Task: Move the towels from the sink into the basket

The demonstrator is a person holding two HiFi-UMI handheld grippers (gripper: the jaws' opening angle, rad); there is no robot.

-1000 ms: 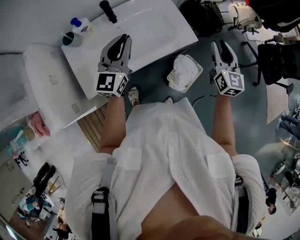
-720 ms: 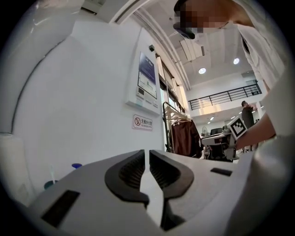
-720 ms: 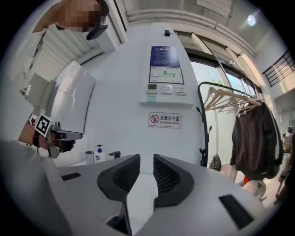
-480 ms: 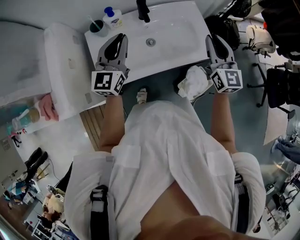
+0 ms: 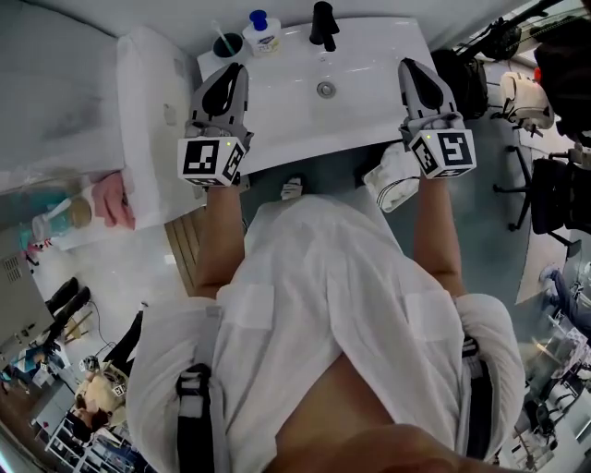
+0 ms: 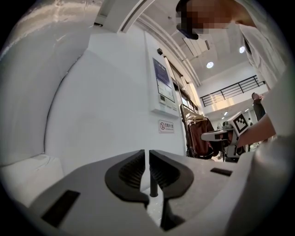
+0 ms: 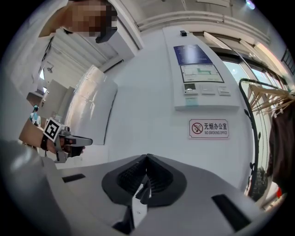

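Observation:
The white sink (image 5: 360,55) lies at the top of the head view, its basin bare around the drain (image 5: 325,90); I see no towel in it. White towels (image 5: 395,164) fill the white basket (image 5: 388,192) on the floor below the sink's right corner, partly hidden by my right gripper's marker cube. My right gripper (image 5: 412,66) hovers over the sink's right edge, jaws shut with nothing between them (image 7: 146,157). Over the sink's left edge my left gripper (image 5: 233,74) is also shut and empty, only a thin slit showing (image 6: 147,152).
A black faucet (image 5: 323,23) stands at the sink's back, with a cup (image 5: 228,43) and a bottle (image 5: 260,30) on its back left corner. A white fixture (image 5: 148,111) stands to the left, a pink cloth (image 5: 115,199) beside it. Chairs and gear crowd the right.
The sink has shifted from the upper left towards the centre. Both grippers now reach over its edges. The right gripper left the basket's side and its jaws closed.

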